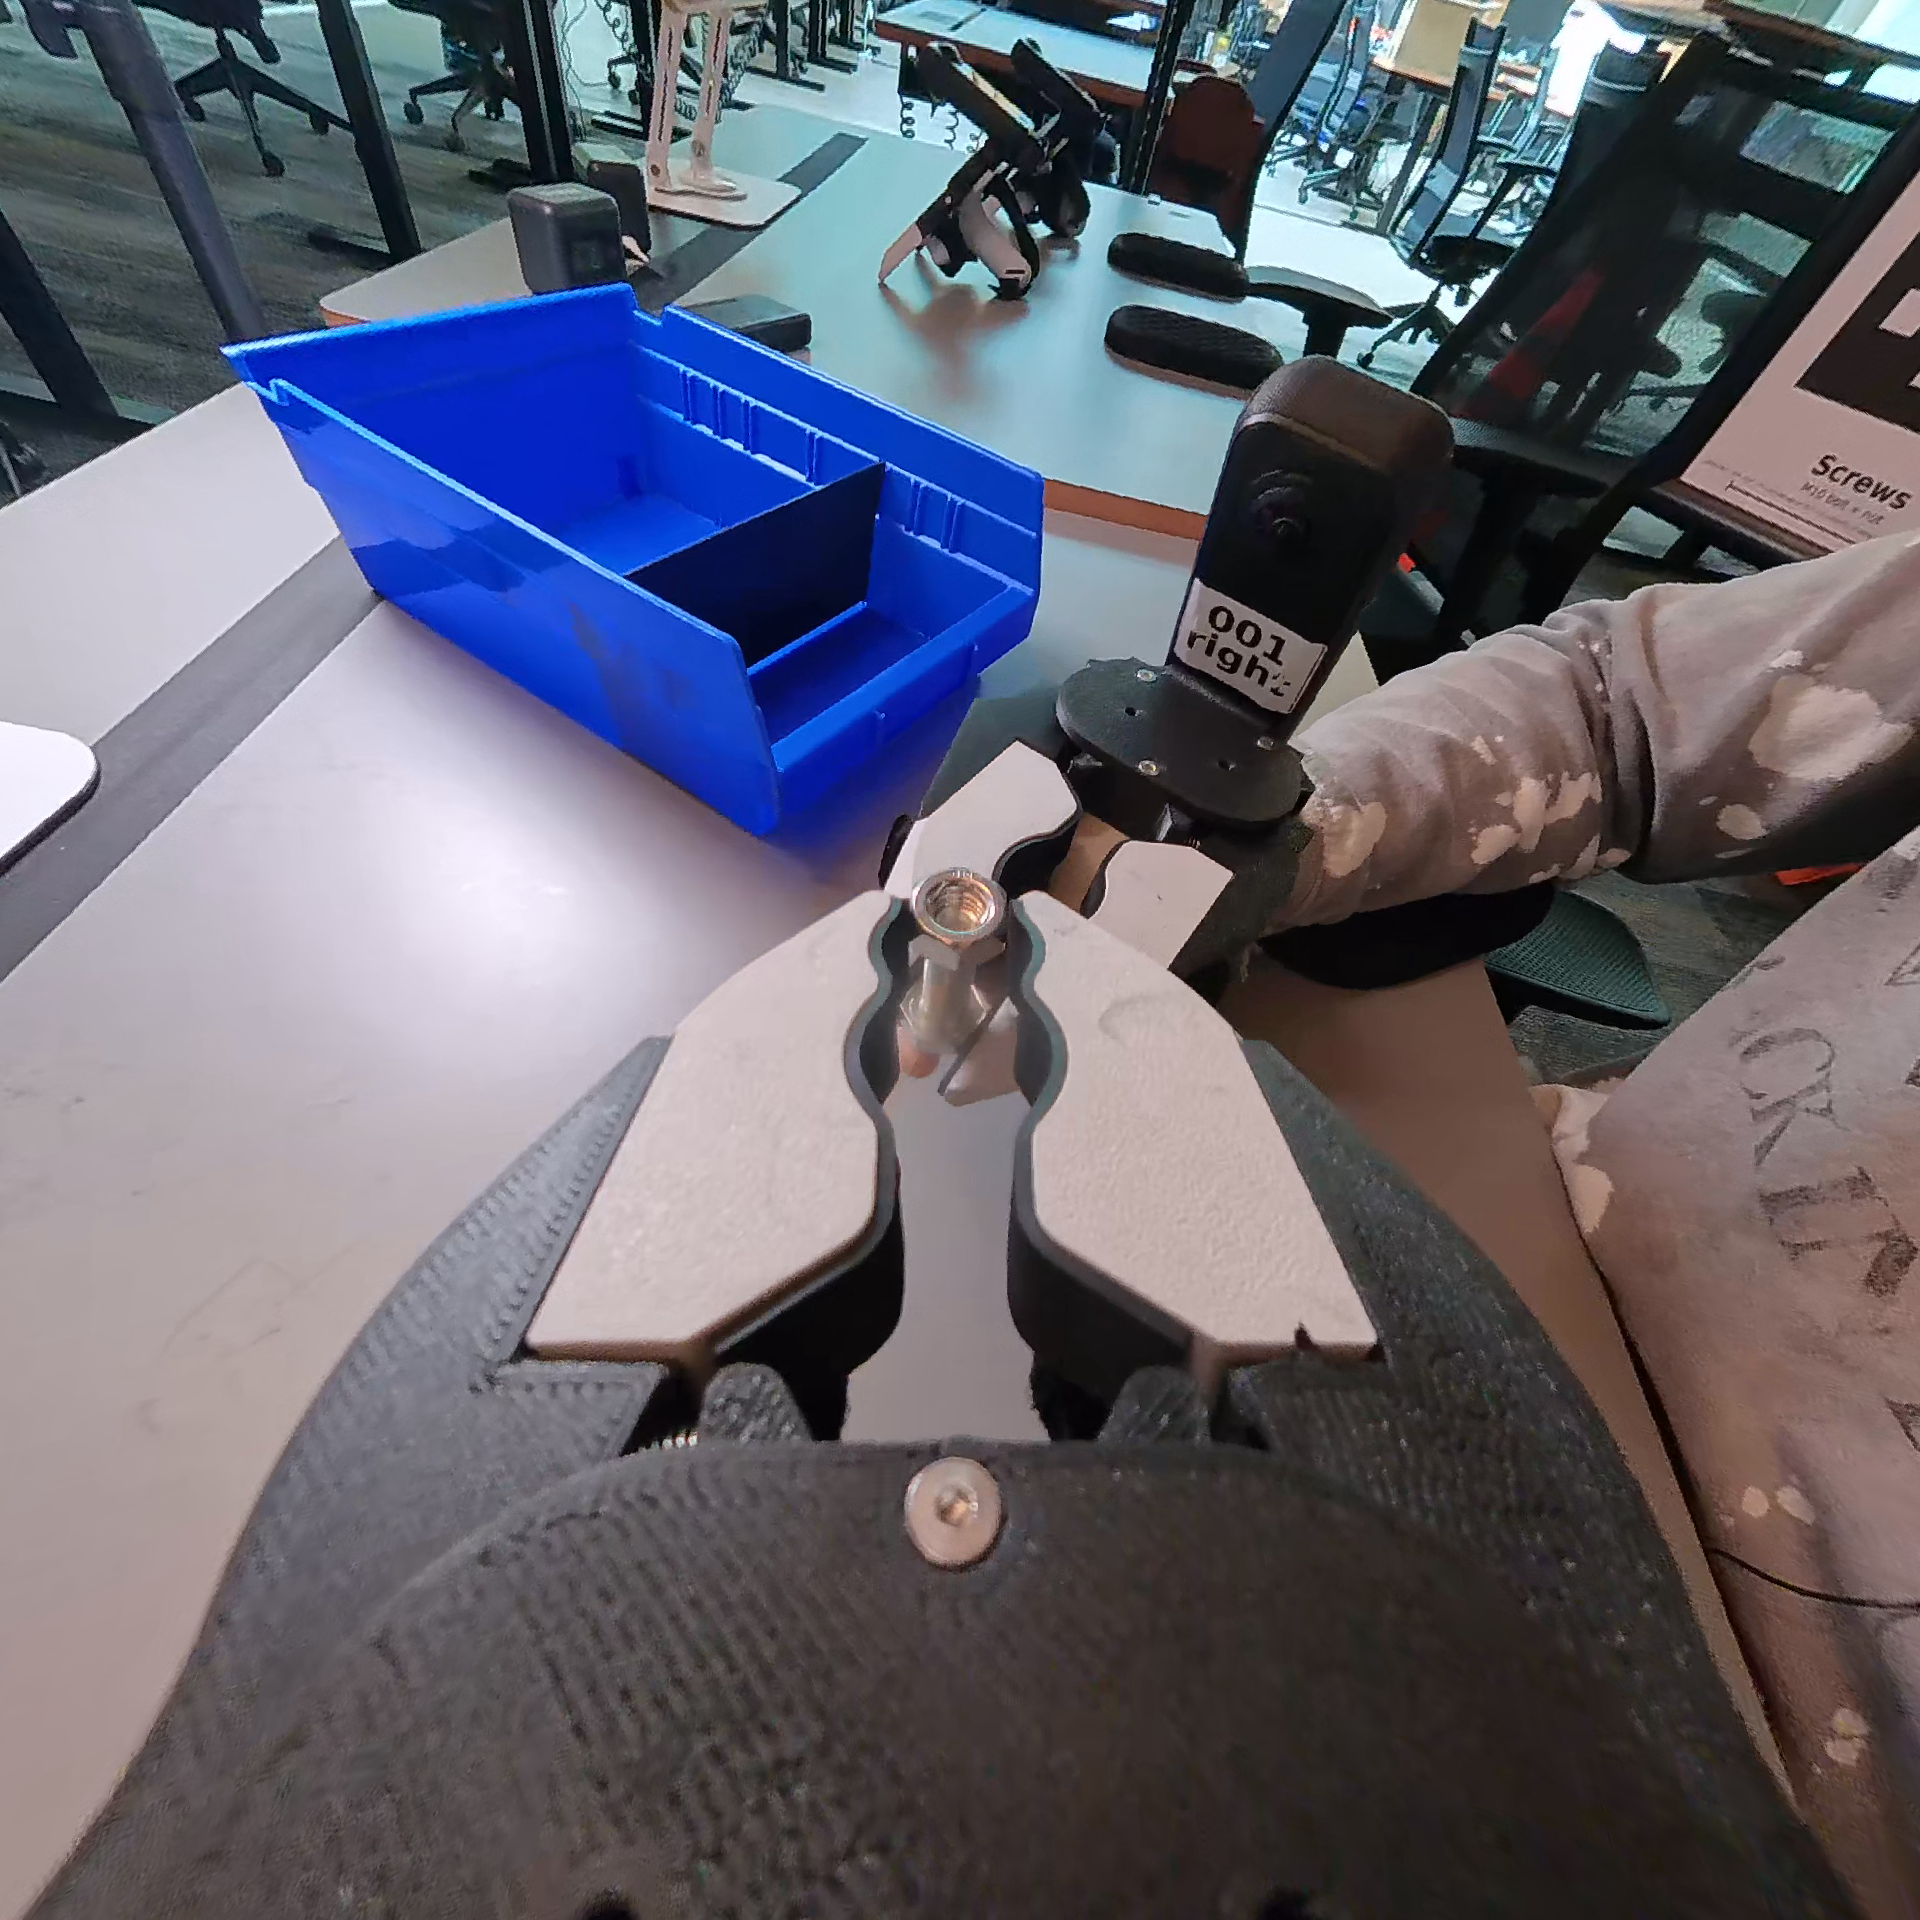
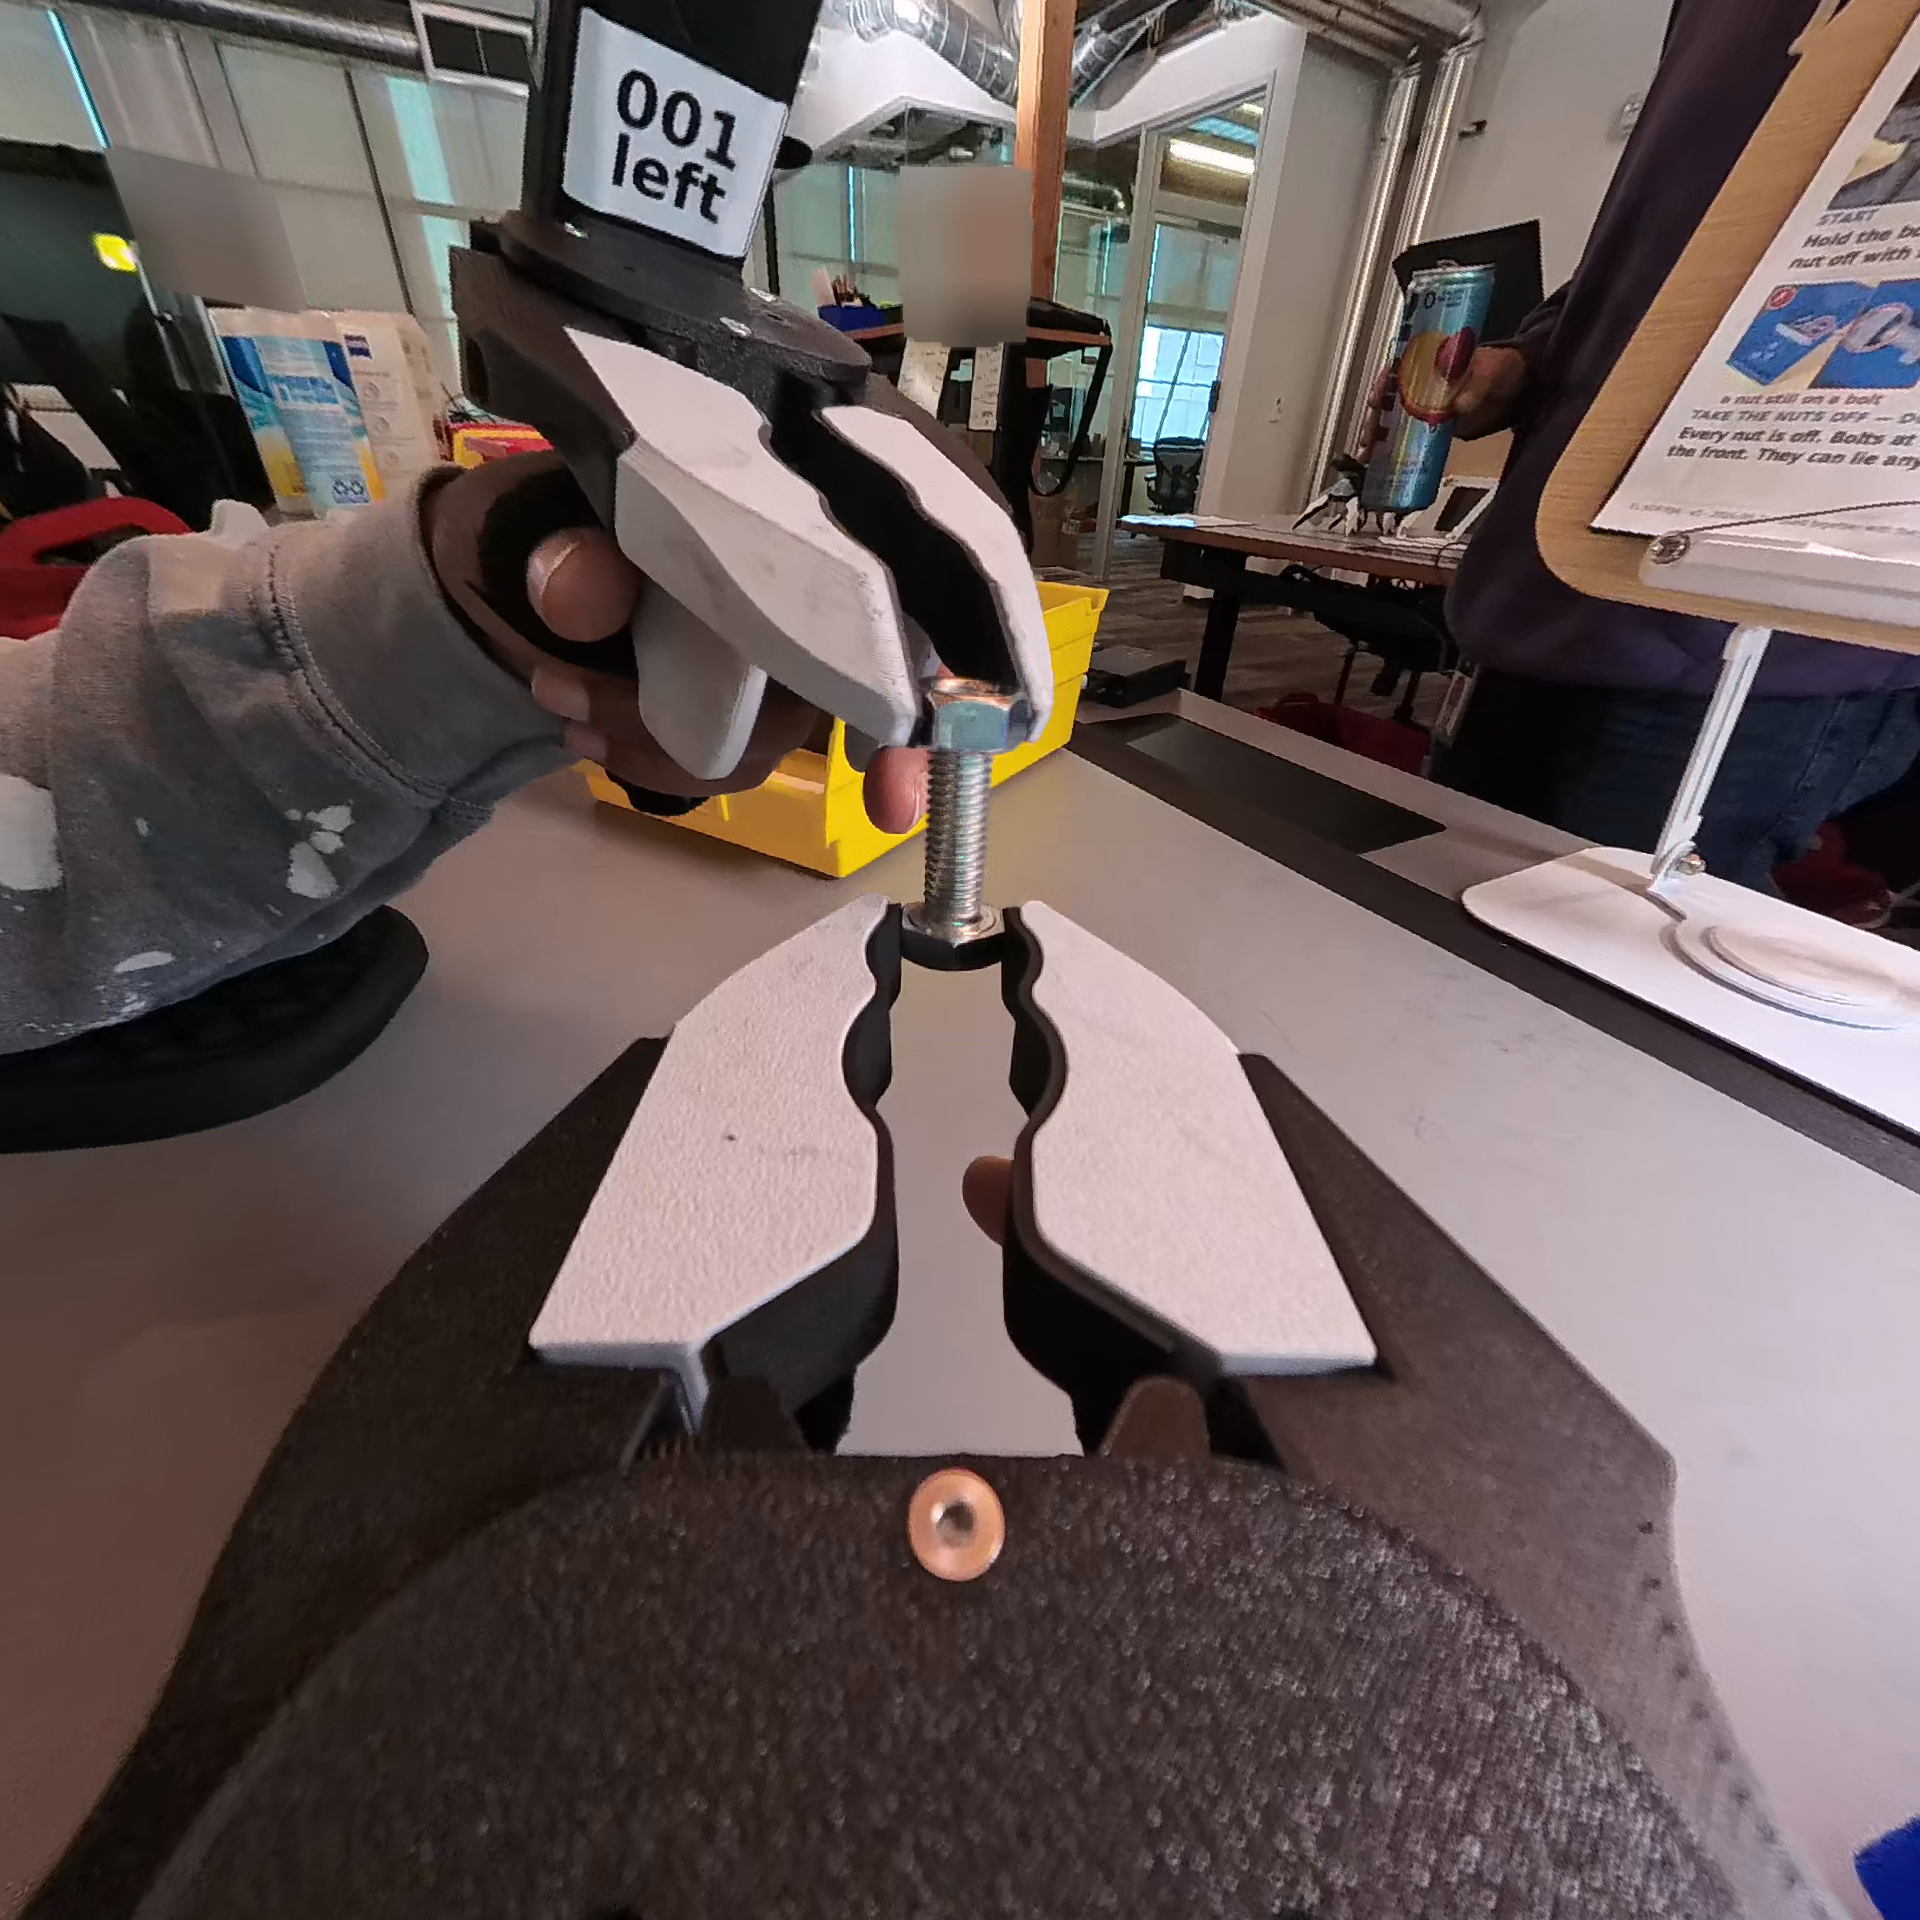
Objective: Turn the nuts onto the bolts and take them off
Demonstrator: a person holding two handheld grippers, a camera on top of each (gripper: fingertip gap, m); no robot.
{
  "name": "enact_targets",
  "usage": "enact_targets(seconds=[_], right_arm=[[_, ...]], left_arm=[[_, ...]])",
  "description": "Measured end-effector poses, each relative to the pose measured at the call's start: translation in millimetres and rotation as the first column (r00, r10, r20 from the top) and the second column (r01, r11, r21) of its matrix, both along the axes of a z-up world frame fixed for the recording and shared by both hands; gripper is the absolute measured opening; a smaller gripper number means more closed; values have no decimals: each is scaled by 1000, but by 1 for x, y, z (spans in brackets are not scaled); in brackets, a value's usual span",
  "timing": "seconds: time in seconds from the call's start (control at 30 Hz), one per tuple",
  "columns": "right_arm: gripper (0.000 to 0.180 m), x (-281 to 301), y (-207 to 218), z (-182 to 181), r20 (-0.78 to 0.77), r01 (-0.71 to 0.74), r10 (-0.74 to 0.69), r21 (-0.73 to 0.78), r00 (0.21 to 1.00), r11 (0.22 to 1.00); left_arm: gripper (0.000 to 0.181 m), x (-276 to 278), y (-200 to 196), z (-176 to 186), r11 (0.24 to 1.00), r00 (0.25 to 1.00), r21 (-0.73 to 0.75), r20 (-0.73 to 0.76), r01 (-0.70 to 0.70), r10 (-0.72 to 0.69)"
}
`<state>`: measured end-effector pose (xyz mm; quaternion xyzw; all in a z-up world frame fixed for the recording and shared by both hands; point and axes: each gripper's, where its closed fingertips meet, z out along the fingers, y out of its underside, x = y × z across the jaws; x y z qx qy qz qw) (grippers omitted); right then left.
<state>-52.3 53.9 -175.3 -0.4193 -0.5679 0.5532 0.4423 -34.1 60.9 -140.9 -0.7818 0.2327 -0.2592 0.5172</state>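
A silver bolt [image 2: 958,842] stands upright above the grey table [image 2: 1351,1143], between my two grippers. My left gripper [image 1: 954,930] comes from above and is shut on the hex nut [image 1: 954,912] at the bolt's top end; the nut's hollow top shows. In the right wrist view the left gripper [image 2: 977,707] pinches that nut [image 2: 971,717]. My right gripper [image 2: 951,935] is shut on the bolt's lower end, close to the tabletop. In the left wrist view the right gripper's fingers [image 1: 1143,894] reach in under the left fingertips, which hide most of its tips.
A blue divided bin [image 1: 582,582] stands on the table beyond the grippers. A yellow bin [image 2: 831,821] sits behind the left hand. An instruction board on a white stand [image 2: 1704,935] is at the right. A person holding a can [image 2: 1423,395] stands behind the table. The grippers are tip to tip, or close to it.
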Motion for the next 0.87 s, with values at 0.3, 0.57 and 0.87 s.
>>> enact_targets(seconds=[0.3, 0.57, 0.87], right_arm=[[18, 1, -2, 2, -5, -35, 34, -69, 999, 997], [18, 3, -3, 8, -39, -51, 47, -92, 998, 994], [18, 6, -7, 13, -80, -74, 67, -86, 995, 994]], left_arm=[[18, 0, 1, 1, 1000, 1000, 25, -6, -1, 2], [18, 1, 1, 6, 999, 1000, 46, 16, 0, 0], [18, 5, -3, 12, 998, 997, 48, 65, 33, -36]])
